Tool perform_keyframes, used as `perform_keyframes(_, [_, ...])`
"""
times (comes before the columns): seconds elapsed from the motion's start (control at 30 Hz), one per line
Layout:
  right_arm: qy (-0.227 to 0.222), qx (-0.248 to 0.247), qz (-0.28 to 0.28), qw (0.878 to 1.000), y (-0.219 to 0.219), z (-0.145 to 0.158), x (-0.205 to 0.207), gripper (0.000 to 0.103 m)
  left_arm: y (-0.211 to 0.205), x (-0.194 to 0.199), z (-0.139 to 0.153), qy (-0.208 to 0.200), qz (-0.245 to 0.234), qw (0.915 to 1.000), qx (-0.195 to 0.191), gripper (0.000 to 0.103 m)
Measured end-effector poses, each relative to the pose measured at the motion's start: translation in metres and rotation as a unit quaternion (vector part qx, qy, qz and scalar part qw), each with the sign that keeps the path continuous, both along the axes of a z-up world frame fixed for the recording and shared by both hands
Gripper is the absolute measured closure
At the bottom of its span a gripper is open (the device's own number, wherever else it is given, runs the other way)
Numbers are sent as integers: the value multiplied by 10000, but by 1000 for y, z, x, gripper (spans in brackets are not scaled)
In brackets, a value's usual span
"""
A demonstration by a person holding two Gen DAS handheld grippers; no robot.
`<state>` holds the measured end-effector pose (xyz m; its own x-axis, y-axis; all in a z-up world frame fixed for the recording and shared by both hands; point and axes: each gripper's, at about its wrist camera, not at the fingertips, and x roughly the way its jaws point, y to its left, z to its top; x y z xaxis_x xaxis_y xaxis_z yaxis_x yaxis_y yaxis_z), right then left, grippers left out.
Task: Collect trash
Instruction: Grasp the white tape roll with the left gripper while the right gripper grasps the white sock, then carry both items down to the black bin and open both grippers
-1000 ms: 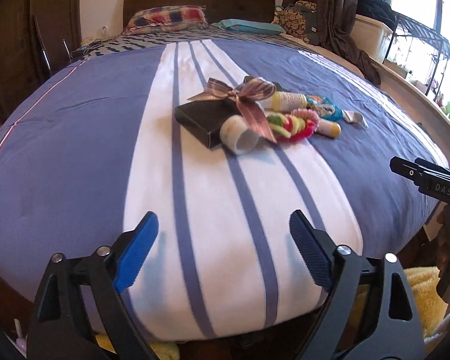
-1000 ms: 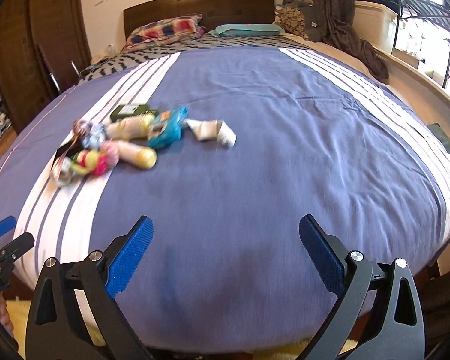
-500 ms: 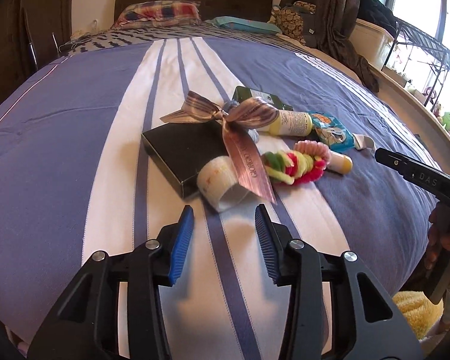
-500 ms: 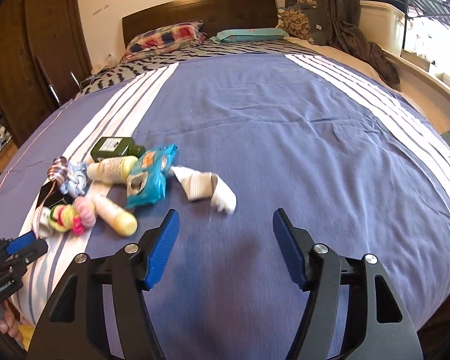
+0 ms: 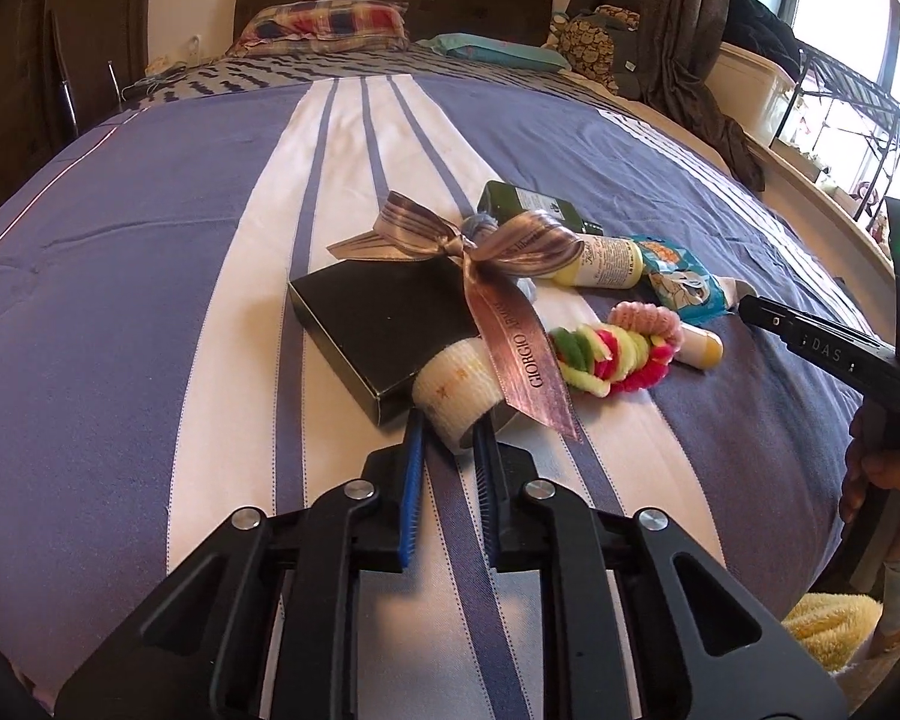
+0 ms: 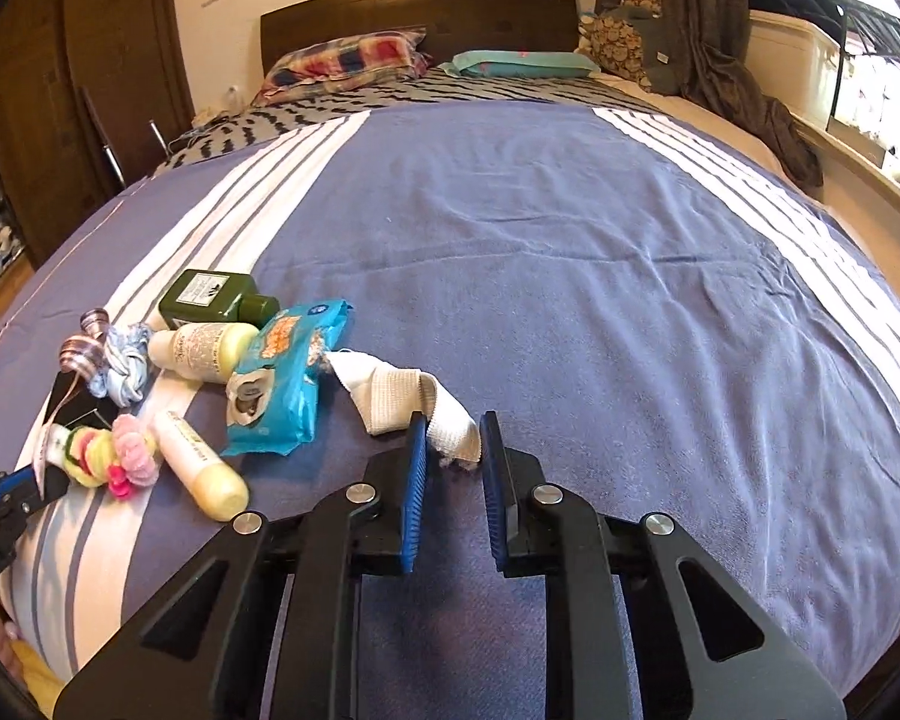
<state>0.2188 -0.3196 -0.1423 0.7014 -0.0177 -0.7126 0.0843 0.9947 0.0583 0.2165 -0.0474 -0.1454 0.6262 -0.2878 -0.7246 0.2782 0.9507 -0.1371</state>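
two grippers work the clutter at once. left gripper [image 5: 447, 435], lower centre, has its jaws narrowed around the white bandage roll [image 5: 457, 390] beside the black box [image 5: 384, 324]; right gripper [image 6: 453, 441] seems nearly clamped on the loose bandage strip [image 6: 408, 393], perhaps so both scraps lift together.

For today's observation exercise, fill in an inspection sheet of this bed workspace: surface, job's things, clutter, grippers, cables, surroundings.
Surface: striped blue-and-white bedspread, lightly wrinkled.
Job's things: bandage roll; loose bandage strip; blue wrapper.
Clutter: black box with ribbon, green bottle, two yellow bottles, hair ties.
Grippers: left gripper narrowed around the roll; right gripper narrowed around the strip's end; contact unclear.
Cables: nothing seen.
Surroundings: headboard, pillows, curtain.
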Motion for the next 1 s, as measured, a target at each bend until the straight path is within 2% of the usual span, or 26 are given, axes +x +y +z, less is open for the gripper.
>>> perform_keyframes(0.27, [-122, 30, 81, 9999, 7, 13, -19, 85, 4, -3, 5, -80, 117, 9999, 42, 97])
perform_keyframes(0.5, [-351, -6, 216, 9991, 21, 38, -48, 86, 15, -30, 31, -370, 177, 9991, 90, 99])
perform_keyframes(0.73, [-653, 1, 396, 9971, 40, 69, -93, 86, 25, -75, 63, -656, 169, 9977, 30, 99])
perform_keyframes(1.0, [-913, 25, 610, 9940, 61, 94, -154, 86, 27, -134, 86, -908, -8, 9959, 50, 99])
